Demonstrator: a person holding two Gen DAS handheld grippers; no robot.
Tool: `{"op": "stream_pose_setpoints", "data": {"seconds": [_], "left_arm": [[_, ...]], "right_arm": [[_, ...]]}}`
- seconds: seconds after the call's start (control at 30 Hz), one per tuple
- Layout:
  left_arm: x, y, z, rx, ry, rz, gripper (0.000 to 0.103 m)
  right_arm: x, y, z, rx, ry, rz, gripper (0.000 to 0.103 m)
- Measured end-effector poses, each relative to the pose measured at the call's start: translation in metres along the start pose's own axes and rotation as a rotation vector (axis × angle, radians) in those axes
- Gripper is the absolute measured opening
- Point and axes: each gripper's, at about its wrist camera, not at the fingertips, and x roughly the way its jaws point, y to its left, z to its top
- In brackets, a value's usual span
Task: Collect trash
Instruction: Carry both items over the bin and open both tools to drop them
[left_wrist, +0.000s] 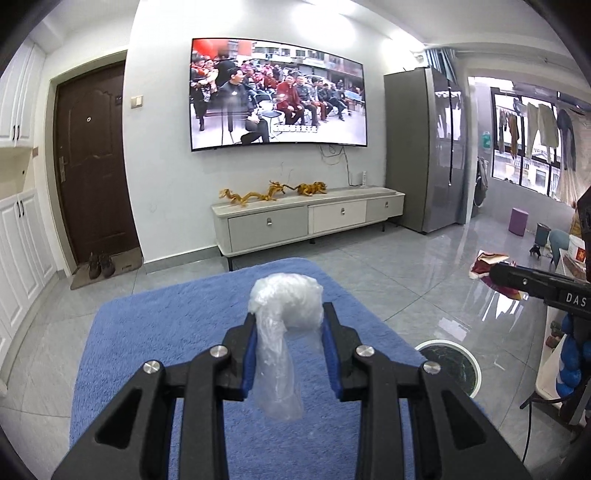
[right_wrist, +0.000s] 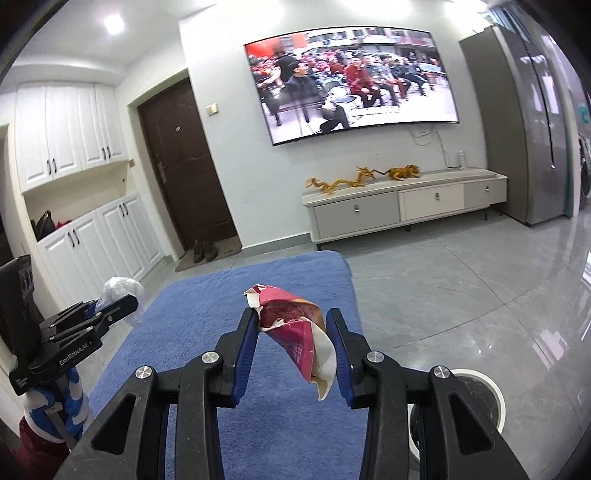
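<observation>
My left gripper (left_wrist: 289, 320) is shut on a crumpled clear plastic wrap (left_wrist: 284, 306) and holds it above the blue mat (left_wrist: 147, 332); a tail of the wrap hangs down between the fingers. It also shows at the left of the right wrist view (right_wrist: 118, 301), with the wrap (right_wrist: 120, 290) in it. My right gripper (right_wrist: 291, 317) is shut on a torn red snack wrapper (right_wrist: 295, 332), held above the mat (right_wrist: 207, 306). A round white-rimmed trash bin (right_wrist: 480, 391) stands on the floor at the lower right; it also shows in the left wrist view (left_wrist: 452, 365).
A white TV cabinet (left_wrist: 306, 218) stands against the far wall under a wall TV (left_wrist: 277, 92). A grey fridge (left_wrist: 424, 147) is at the right, a brown door (left_wrist: 92, 166) and white cupboards (right_wrist: 66, 140) at the left. Red cloth (left_wrist: 487, 266) lies on the tiled floor.
</observation>
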Motion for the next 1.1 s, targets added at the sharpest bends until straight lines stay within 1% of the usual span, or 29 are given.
{"op": "stream_pose_setpoints", "data": {"seconds": [0.27,0.47,0.63,0.8,1.0,1.1], "left_arm": [[0.019,-0.041,0.009,0.069,0.035,-0.015,0.029],[0.041,-0.077,0.012,0.114,0.077,-0.047,0.029],[0.069,-0.115,0.013,0.164,0.123,-0.101,0.029],[0.101,-0.167,0.010,0.225,0.174,-0.163,0.029],[0.145,-0.220,0.000,0.273,0.247,-0.241,0.030],[0.165,-0.241,-0.007,0.292,0.285,-0.272,0.031]], "right_arm": [[-0.012,-0.046,-0.007,0.076,-0.012,-0.032,0.036],[-0.013,-0.085,-0.015,0.144,-0.008,-0.068,0.036],[-0.011,-0.119,-0.027,0.213,0.009,-0.102,0.036],[-0.006,-0.158,-0.039,0.277,0.033,-0.150,0.036],[0.002,-0.198,-0.053,0.324,0.077,-0.208,0.037],[0.013,-0.218,-0.059,0.353,0.103,-0.230,0.037]]}}
